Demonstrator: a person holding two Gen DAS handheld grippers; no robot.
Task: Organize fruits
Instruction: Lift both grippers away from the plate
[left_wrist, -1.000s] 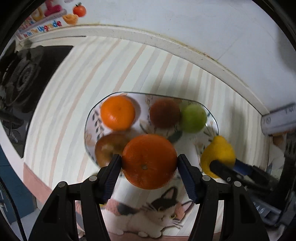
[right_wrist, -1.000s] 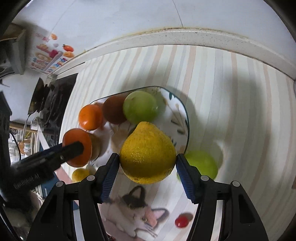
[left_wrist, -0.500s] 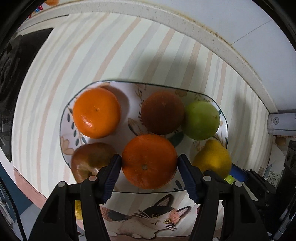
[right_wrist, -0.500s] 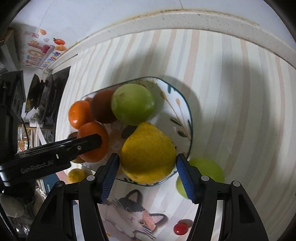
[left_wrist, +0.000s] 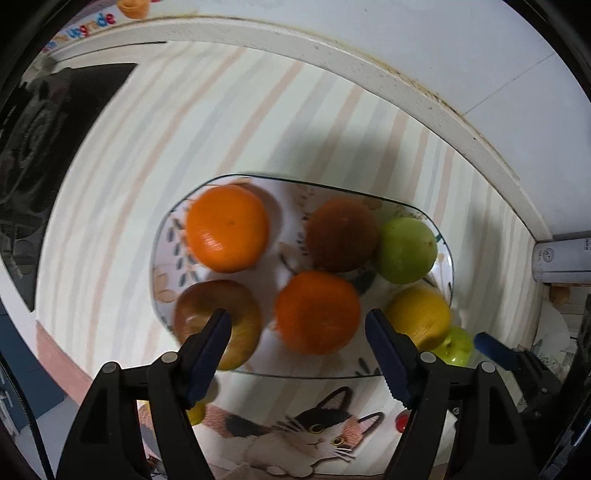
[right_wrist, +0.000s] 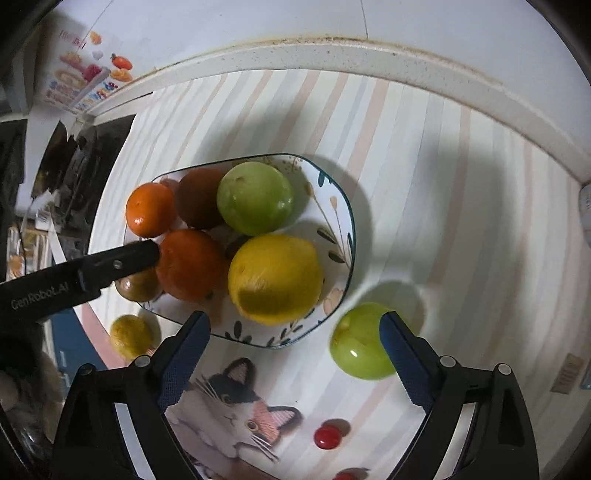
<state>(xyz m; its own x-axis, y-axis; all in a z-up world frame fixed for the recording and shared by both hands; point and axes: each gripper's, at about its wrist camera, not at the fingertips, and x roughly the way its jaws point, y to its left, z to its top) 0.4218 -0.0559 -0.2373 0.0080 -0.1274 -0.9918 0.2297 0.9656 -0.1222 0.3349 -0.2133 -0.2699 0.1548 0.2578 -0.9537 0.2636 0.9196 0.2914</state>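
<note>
On the plate (left_wrist: 445, 258), orange (left_wrist: 317, 312) and lemon (right_wrist: 275, 278), both hand-held grippers now spread, empty.

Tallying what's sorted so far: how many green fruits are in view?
2. One green fruit sits at the plate's back right, touching the brown fruit. The other green fruit lies on the mat off the plate's front right corner. More may be hidden.

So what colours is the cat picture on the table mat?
The cat is white with black and orange patches, clearest in the left wrist view.
</note>
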